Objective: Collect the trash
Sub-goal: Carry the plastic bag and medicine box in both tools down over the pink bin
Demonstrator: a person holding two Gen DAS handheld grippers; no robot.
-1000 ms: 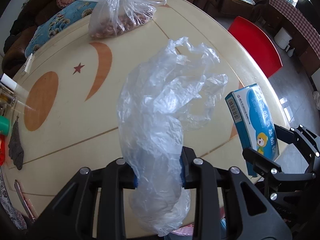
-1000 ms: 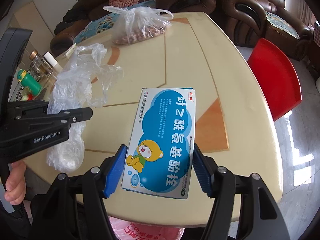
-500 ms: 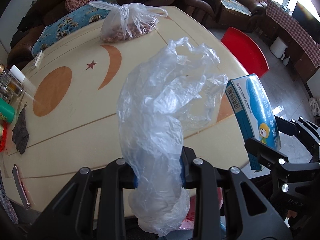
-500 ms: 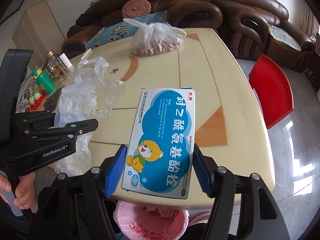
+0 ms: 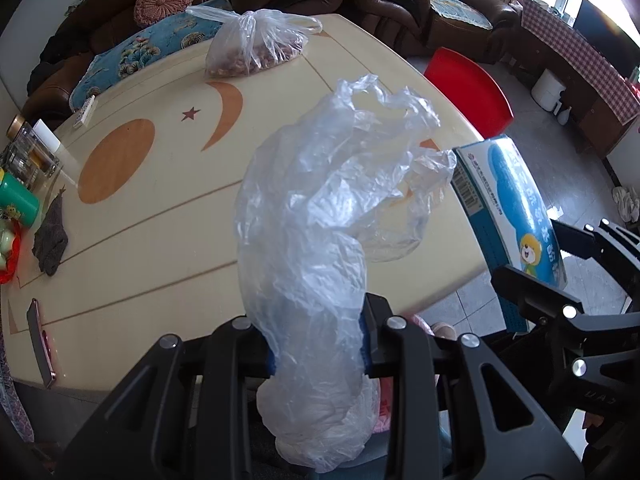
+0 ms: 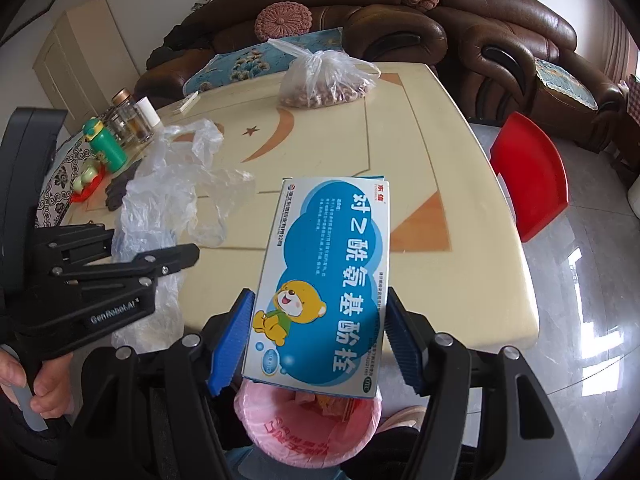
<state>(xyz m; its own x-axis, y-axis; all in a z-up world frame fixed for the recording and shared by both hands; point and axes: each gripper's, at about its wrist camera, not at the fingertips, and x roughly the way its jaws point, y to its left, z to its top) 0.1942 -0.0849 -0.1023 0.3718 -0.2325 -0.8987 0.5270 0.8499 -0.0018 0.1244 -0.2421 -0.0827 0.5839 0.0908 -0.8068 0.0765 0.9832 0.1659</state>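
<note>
You have drawn both grippers back past the table's near edge — the bin (image 6: 306,420) now shows below. The right gripper (image 6: 316,336) clamps the box (image 6: 324,280), the left gripper (image 5: 316,344) the plastic bag (image 5: 320,216) — next, release both over it.

The left gripper (image 5: 318,338) is clamping at lower centre (a hand (image 6: 30,380) gripping its handle); the right gripper (image 6: 318,338) is gripping likewise.

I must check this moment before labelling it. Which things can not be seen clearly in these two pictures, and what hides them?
- Bin, right wrist view: the blue box and the right tongs cover most of it; contents unclear.
- Left tongs, left wrist view: the crumpled clear bag covers the pads.
- Small print on the box: too small to read.
- Tied bag on the table: contents too far to identify.
</note>
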